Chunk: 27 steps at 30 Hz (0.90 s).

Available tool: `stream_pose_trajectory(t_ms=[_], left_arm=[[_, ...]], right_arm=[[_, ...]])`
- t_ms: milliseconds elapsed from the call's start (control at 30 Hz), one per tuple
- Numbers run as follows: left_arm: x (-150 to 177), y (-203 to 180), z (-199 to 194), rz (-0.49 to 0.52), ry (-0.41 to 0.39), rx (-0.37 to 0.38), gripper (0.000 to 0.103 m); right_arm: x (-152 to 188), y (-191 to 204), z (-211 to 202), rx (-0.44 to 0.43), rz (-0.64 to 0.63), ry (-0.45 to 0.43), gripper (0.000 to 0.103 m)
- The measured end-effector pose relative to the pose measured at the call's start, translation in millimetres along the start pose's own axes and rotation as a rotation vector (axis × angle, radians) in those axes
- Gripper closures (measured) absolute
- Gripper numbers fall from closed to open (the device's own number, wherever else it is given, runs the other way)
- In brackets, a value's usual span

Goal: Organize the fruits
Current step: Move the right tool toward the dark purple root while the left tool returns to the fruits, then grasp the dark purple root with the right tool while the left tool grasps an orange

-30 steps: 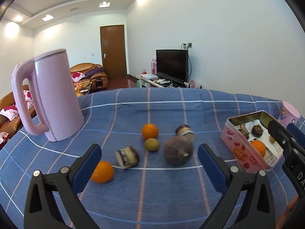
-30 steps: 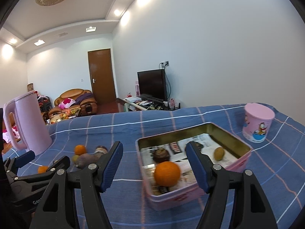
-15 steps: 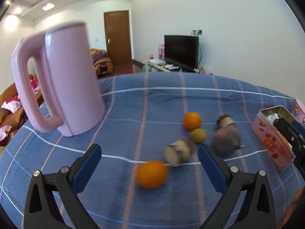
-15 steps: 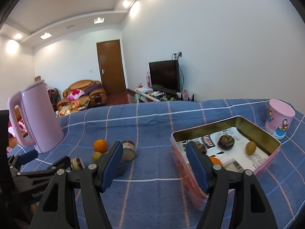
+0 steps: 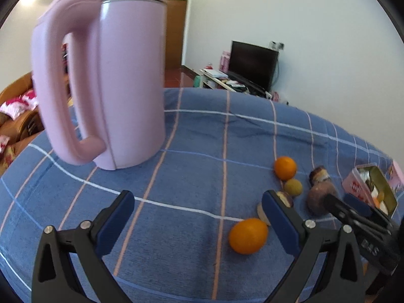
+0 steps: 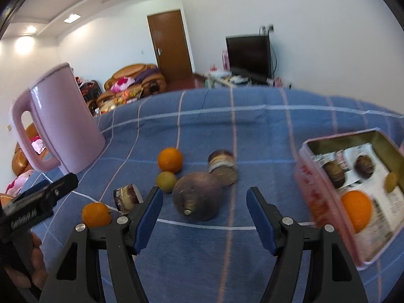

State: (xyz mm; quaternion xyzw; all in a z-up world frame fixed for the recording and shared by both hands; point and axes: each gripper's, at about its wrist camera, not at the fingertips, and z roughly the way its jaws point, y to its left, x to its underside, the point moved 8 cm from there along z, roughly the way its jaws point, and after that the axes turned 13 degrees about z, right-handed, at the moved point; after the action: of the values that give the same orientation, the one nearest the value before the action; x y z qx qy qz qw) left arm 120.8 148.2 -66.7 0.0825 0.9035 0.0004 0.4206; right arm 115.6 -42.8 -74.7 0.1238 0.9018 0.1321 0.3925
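The left gripper (image 5: 198, 217) is being held with its jaws wide apart and nothing between them, above the blue checked cloth (image 5: 202, 136) covering the worktop. Compared with a second ago, its view is being swung leftward: the tall pink plastic kettle (image 5: 108, 80) is now being seen much larger and closer, and the fruits are being pushed to the right of the frame. The nearest round orange (image 5: 248, 235) is lying well to the right of the kettle, just inside the right-hand jaw, not touched.

The right gripper (image 6: 204, 212) is likewise being held with jaws apart and empty. Its view is being turned away from the pink rectangular metal tin (image 6: 353, 202), which was centred a second ago and is now being seen at the right edge, far to the right of the kettle (image 6: 60, 128). A large brown-purple root-like fruit (image 6: 198, 195) is now being framed between the jaws, untouched. An orange (image 6: 356, 210), a small yellow-green fruit (image 6: 390, 181) and dark round pieces (image 6: 364, 166) are lying inside the tin.
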Motion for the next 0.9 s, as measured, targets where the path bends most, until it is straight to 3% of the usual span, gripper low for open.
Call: stream_pose_trajectory(t_ms=[100,233,367,467,600,700,900], left_arm=[[-2.0,-4.4,-3.0,0.037,-0.006,-0.002,0.000],[-0.4,-11.8,-7.6,0.053,0.006,0.088,0.000],[5.4,-27.4,-3.4,0.122,0.049,0.120,0.000],[7.9,-41.3,-3.6,0.177,0.058,0.149,0.000],[10.4,-50.8,-4.5,0.229,0.063,0.169,0.000],[15.0,-54.3,0.7,0.244,0.085,0.192,0.000],[22.6,-58.1,8.2,0.243,0.118,0.205,0.000]], right_arm=[[4.1,5.1,15.1,0.002,0.013,0.054,0.033],[8.9,7.3,28.5,0.021,0.027,0.104,0.041],[13.2,6.9,36.9,0.037,0.027,0.144,0.047],[12.0,10.4,38.2,0.057,0.012,0.141,0.050],[9.7,7.7,34.6,0.015,0.047,0.141,0.051],[7.8,3.2,19.1,-0.039,0.070,0.107,0.051],[17.8,-9.6,-20.6,-0.068,0.039,0.040,0.051]])
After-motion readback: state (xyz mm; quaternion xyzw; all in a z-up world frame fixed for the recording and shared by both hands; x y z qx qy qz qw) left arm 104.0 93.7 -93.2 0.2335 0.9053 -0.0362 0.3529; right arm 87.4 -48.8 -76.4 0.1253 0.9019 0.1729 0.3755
